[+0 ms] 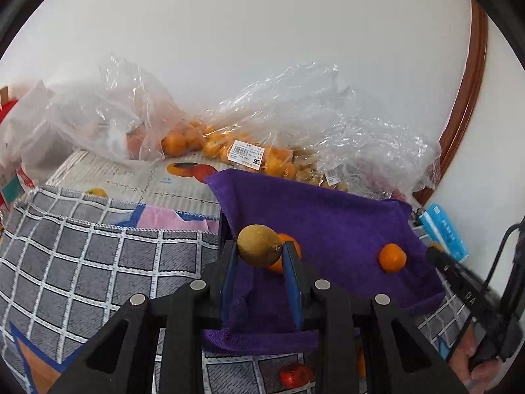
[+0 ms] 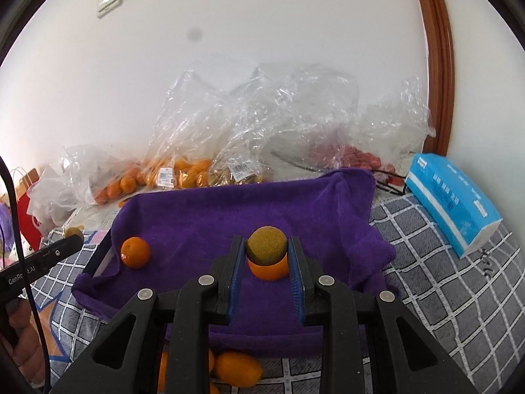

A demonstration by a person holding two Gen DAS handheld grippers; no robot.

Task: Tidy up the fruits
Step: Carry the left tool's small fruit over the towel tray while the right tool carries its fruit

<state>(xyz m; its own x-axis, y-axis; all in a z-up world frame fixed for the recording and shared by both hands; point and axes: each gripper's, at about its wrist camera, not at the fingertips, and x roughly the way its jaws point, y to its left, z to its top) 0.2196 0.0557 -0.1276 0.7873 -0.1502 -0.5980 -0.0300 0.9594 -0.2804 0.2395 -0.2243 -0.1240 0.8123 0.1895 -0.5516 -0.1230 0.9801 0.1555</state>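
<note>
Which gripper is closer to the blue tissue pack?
Right. The right gripper is just left of the blue tissue pack; the left gripper is farther, across the purple towel.

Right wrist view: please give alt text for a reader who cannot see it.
The right hand-held gripper is closed on a brownish-green round fruit above a purple towel, with an orange directly beyond and a second orange on the towel's left. Clear bags of fruit line the wall behind.

Purple towel [image 2: 295, 207] mostly bare (bags [image 2: 262, 124] crowd behind).
</note>
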